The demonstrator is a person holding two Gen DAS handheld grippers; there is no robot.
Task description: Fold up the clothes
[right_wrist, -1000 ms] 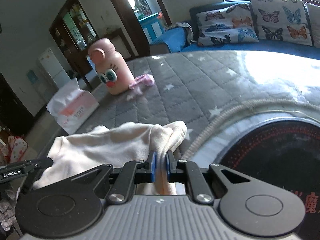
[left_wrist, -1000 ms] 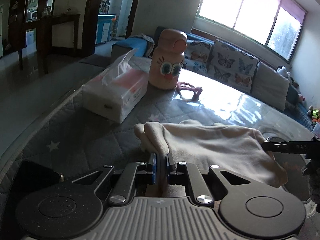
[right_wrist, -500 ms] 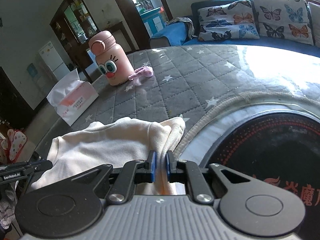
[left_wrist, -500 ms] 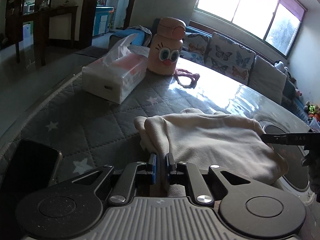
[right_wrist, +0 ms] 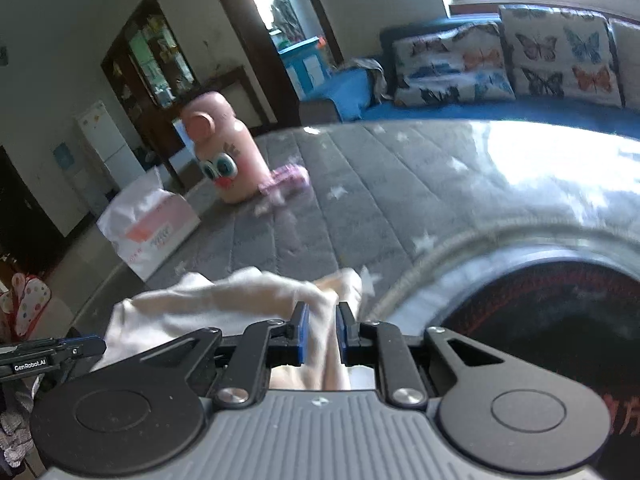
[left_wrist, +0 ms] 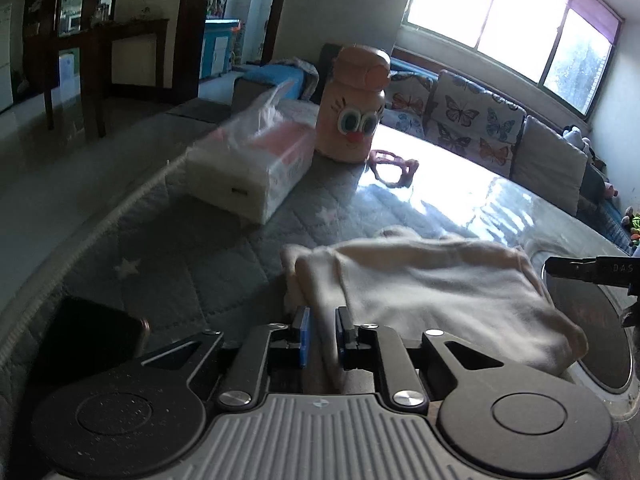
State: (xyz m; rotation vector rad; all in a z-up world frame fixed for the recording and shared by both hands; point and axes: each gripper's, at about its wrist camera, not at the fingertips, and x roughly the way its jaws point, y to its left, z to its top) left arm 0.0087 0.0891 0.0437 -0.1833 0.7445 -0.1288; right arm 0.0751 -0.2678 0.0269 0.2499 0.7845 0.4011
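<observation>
A cream garment (left_wrist: 432, 292) lies bunched on the grey star-quilted table (left_wrist: 192, 256). My left gripper (left_wrist: 322, 330) is shut on its left edge, the cloth pinched between the blue pads. My right gripper (right_wrist: 322, 330) is shut on the garment's (right_wrist: 224, 300) right edge. Each gripper shows in the other's view: the right one at the far right of the left wrist view (left_wrist: 588, 270), the left one at the far left of the right wrist view (right_wrist: 44, 358). Both views are blurred by motion.
A tissue box (left_wrist: 250, 168), a pink cartoon bottle (left_wrist: 354, 106) and a pink hair tie (left_wrist: 394, 164) stand at the back. A black phone (left_wrist: 86, 338) lies near left. A round black cooktop (right_wrist: 560, 320) sits at right. A butterfly-cushion sofa (right_wrist: 520, 64) is behind.
Both grippers have moved with the garment still held; the views now tilt and blur. The cloth sits slightly further from the bottle and the phone shows more in the left view.
</observation>
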